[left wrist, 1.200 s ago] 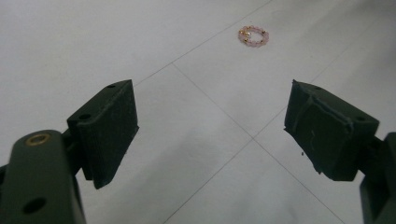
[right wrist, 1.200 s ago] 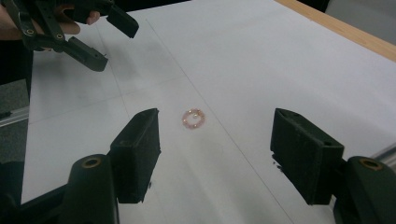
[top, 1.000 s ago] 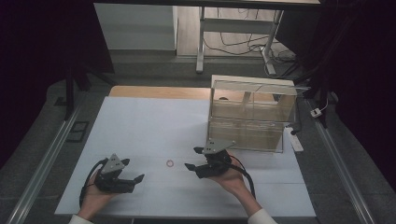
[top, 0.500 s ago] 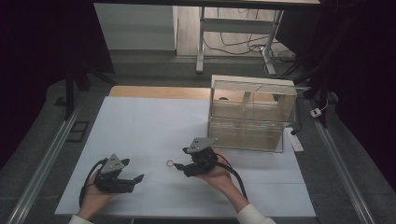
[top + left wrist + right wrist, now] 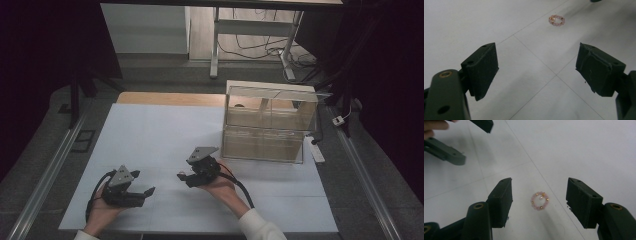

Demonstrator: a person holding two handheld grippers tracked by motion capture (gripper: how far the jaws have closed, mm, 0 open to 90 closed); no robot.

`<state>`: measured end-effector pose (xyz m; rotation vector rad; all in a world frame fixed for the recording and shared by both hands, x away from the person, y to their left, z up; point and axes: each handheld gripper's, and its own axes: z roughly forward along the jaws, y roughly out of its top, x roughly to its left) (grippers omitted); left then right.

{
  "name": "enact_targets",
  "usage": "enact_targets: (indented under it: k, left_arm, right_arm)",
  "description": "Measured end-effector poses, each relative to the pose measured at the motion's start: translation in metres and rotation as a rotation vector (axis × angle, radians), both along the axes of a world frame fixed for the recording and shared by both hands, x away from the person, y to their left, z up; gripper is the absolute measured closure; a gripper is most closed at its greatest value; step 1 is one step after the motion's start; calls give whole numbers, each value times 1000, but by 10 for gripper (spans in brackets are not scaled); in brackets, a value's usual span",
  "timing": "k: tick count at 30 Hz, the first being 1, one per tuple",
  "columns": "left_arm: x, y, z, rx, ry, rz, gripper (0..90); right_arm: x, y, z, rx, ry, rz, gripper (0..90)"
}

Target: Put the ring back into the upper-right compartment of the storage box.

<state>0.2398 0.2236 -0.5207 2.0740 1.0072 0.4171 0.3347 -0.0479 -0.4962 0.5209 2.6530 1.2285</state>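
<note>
While jaws gaping wide, right gripper (image 5: 539,202) is straddling bead ring (image 5: 540,201); left gripper (image 5: 536,72) also wide, ring lying ahead.

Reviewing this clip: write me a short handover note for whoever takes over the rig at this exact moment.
Right gripper: open, jaws either side of the beaded ring, not closed on it.
Left gripper: open, holding nothing, resting on the white mat to the left.
Ring: flat on the mat, between the two grippers.
Clear drawer box: at the mat's far right, untouched.
Done: right gripper lined up on the ring.
Left: close, lift, probably take it to the box.
</note>
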Motion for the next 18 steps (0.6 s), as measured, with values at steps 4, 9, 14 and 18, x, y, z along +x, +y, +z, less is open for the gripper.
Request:
enact_targets:
  k: [4,9,14,18]
  left_arm:
    - [0,0,0,-1,-2,3,179]
    - [0,0,0,1,1,2,178]
    - [0,0,0,2,3,2,178]
    - [1,0,-1,5,4,0,179]
  right_arm:
    - [6,6,-2,-9,9,-37,421]
    - [13,14,-7,-46,9,-42,455]
    - [20,18,-15,-100,24,-46,484]
    - [24,19,-22,-117,45,-55,511]
